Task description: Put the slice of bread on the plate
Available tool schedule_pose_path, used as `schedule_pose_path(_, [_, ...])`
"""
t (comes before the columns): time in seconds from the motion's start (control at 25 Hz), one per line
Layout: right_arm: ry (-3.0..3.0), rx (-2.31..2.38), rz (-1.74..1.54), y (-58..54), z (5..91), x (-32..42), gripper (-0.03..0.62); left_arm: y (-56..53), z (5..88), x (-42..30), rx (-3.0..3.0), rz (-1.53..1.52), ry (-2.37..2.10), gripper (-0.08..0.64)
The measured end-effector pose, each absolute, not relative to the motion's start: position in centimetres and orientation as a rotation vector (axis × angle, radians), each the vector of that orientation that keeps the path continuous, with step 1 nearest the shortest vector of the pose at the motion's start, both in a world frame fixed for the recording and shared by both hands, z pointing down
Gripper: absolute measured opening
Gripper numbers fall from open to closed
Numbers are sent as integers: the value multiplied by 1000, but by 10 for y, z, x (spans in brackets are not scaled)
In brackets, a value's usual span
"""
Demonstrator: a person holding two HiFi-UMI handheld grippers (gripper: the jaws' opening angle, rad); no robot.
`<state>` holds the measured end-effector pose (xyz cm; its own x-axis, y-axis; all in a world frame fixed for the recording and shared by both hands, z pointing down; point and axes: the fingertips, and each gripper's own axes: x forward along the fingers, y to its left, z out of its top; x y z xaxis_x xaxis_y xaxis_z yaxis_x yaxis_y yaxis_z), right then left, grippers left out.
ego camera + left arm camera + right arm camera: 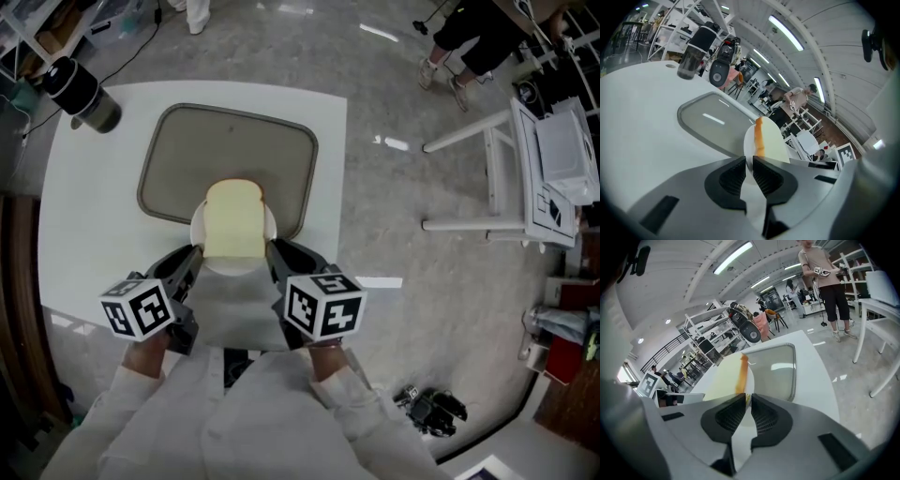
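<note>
- Large indoor lab or workshop hall.
- Overhead: curved white ceiling [843, 56] with long strip lights [786, 33].
- Underfoot: bare grey concrete floor [412, 197].
- Along the sides: open metal shelving racks [701, 319] loaded with gear, and a white work table [880, 307].
- In the background: a standing person [825, 277] holding a device, and black equipment [433, 411] lying on the floor.
</note>
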<state>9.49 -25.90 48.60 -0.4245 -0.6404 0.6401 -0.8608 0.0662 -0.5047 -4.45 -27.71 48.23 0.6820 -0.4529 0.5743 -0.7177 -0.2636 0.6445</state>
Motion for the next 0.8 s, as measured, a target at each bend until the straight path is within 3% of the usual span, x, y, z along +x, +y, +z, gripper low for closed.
schedule_pose_path(0.8, [-2058, 1589, 1282, -356, 493, 87, 48, -385, 493, -51, 1948, 336, -891, 51])
